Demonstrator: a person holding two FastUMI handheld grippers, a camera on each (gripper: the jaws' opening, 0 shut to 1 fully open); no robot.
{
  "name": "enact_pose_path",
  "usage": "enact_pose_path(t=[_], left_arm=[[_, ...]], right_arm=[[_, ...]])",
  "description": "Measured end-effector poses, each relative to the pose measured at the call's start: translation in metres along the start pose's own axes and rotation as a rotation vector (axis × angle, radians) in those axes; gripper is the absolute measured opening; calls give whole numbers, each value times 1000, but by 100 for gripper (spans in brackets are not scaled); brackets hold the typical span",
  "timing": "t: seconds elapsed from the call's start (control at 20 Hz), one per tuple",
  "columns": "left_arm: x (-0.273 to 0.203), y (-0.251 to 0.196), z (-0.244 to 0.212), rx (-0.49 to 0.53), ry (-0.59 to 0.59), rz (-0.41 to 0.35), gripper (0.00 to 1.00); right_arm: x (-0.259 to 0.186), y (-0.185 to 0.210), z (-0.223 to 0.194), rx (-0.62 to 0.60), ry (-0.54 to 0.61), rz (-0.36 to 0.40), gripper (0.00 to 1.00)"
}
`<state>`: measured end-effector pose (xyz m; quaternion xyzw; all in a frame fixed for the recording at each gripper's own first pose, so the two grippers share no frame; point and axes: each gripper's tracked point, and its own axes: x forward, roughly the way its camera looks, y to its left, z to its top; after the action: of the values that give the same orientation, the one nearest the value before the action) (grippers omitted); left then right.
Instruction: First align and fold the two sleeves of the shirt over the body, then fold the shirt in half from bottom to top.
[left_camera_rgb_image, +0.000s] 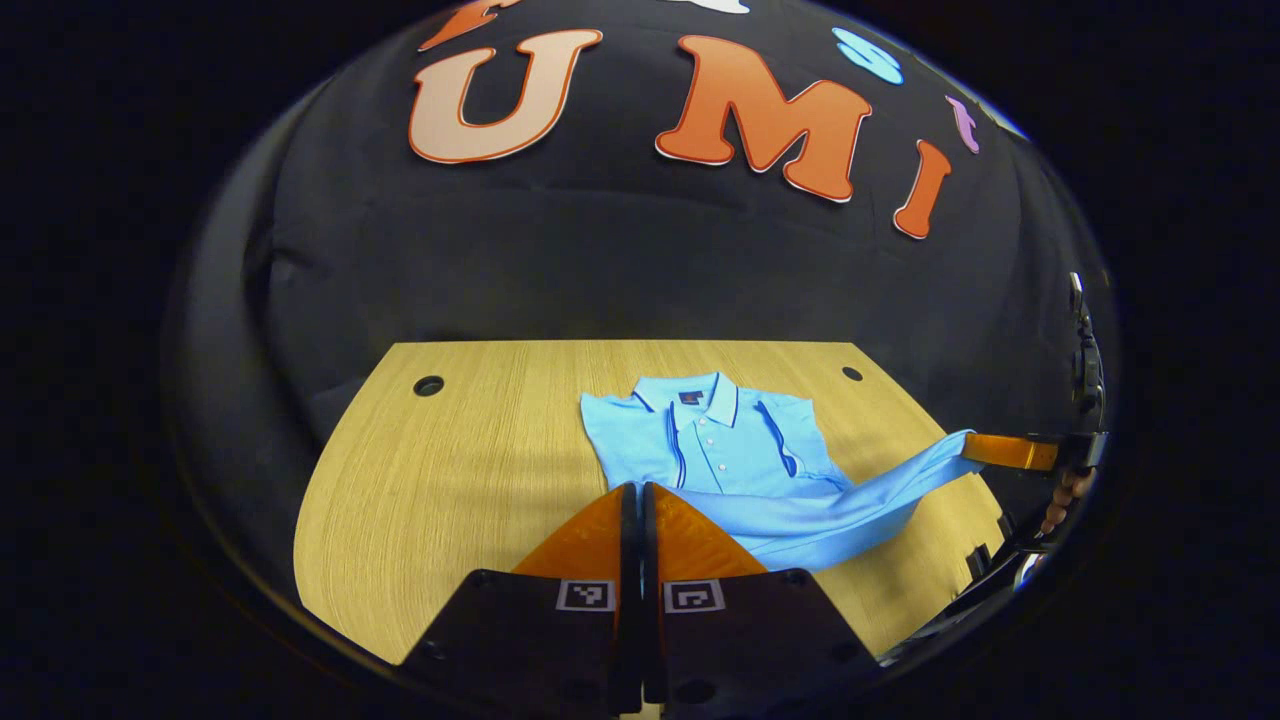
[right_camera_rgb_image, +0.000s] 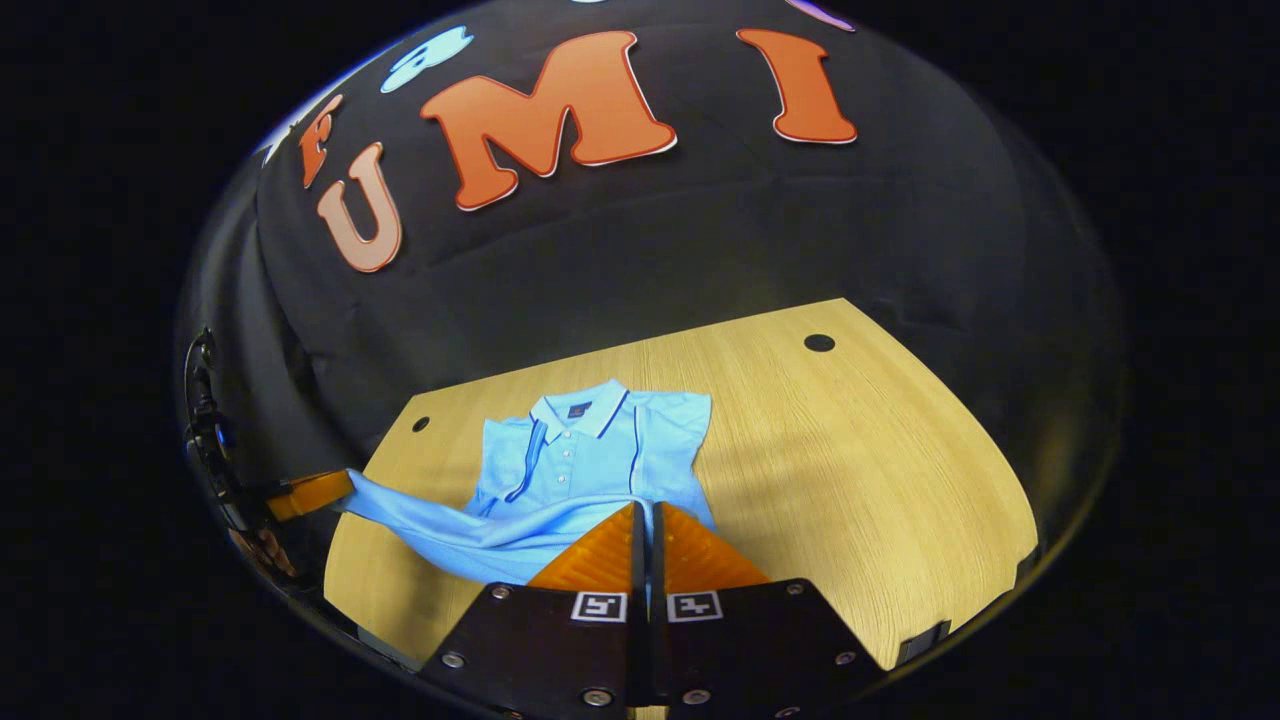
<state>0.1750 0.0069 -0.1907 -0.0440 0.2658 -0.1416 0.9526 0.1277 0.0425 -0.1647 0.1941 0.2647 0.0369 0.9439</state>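
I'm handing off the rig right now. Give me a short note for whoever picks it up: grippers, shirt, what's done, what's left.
Left gripper: shut on the shirt's bottom hem, one corner.
Right gripper: shut on the hem's other corner.
Shirt: light blue polo on the wooden table, collar at the far side, front up. Both sleeves look already folded in over the body. The hem is lifted off the table and stretched between the two grippers.
Done: sleeve folds.
Left: carry the hem up and forward to the collar, lay it down aligned, then release both grippers.
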Motion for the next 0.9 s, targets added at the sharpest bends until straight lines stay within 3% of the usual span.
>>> enact_pose_path(t=[0.1, 0.45, 0.9], left_arm=[[28, 7, 15, -7, 10, -24, 5], [123, 20, 50, 9, 42, -99, 4], [207, 55, 90, -83, 59, -92, 5]], right_arm=[[21, 5, 14, 54, 3, -6, 0], [96, -1, 54, 73, 1, -72, 0], [181, -2, 106, 39, 5, -63, 0]])
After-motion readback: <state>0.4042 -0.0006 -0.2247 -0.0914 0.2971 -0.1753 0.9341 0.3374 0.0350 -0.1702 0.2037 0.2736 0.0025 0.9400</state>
